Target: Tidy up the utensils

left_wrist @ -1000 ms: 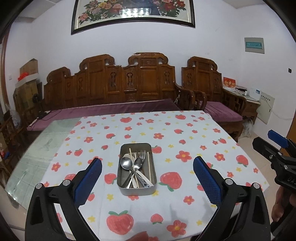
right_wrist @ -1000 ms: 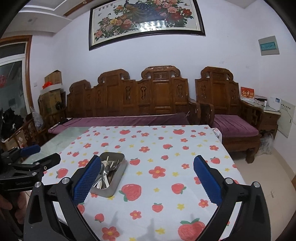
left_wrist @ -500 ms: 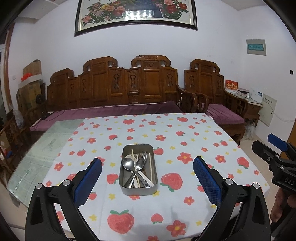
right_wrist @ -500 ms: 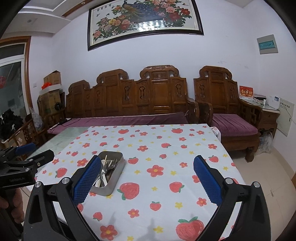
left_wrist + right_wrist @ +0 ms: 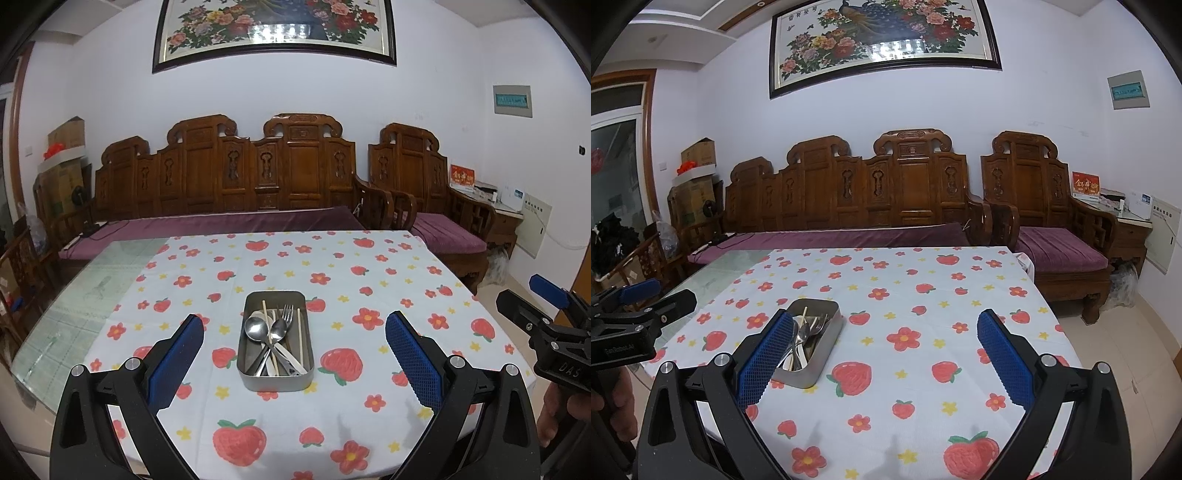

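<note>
Right now I hold both hand-held grippers above the counter (image 5: 406,280), the left hand-held gripper (image 5: 294,360) and the right hand-held gripper (image 5: 885,360) each spread wide with nothing between the fingers. On the strawberry cloth (image 5: 369,369) sits the metal tin (image 5: 275,380), holding spoons (image 5: 255,328), a fork (image 5: 282,323) and chopsticks (image 5: 300,339).

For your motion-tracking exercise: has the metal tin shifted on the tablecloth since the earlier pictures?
No. The metal tin lies beside the same printed strawberry on the tablecloth; only the cameras moved.
</note>
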`<state>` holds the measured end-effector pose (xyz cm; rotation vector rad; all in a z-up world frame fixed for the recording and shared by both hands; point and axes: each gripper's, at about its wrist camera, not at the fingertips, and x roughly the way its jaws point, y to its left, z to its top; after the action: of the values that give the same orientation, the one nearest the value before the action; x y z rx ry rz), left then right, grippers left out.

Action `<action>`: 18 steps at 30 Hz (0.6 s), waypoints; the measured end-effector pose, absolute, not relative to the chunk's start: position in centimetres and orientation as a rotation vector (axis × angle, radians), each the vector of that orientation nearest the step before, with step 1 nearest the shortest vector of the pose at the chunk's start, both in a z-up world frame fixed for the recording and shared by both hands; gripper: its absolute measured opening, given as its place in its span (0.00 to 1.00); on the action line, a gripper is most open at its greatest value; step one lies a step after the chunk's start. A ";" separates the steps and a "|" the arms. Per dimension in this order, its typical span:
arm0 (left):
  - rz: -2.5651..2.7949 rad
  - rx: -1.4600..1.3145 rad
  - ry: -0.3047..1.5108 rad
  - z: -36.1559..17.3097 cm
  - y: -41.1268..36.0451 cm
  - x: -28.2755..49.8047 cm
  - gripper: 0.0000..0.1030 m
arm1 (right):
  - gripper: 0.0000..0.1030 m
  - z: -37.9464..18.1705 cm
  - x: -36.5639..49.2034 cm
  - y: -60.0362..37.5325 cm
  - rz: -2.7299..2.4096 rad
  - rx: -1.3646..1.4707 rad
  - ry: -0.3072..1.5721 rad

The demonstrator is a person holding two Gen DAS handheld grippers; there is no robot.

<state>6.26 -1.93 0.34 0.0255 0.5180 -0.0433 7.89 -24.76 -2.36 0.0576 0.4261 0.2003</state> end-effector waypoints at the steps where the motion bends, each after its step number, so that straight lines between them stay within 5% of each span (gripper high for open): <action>1: -0.043 0.027 0.518 0.3 -1.9 6.2 0.92 | 0.97 -2.4 7.9 -24.7 0.201 0.057 0.426; 18: -0.043 0.024 0.513 0.4 -1.9 6.2 0.92 | 0.97 -2.3 8.0 -24.7 0.201 0.058 0.424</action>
<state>6.17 -1.91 0.36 0.0244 0.5133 -0.0432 7.95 -24.67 -2.29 0.0582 0.4238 0.2012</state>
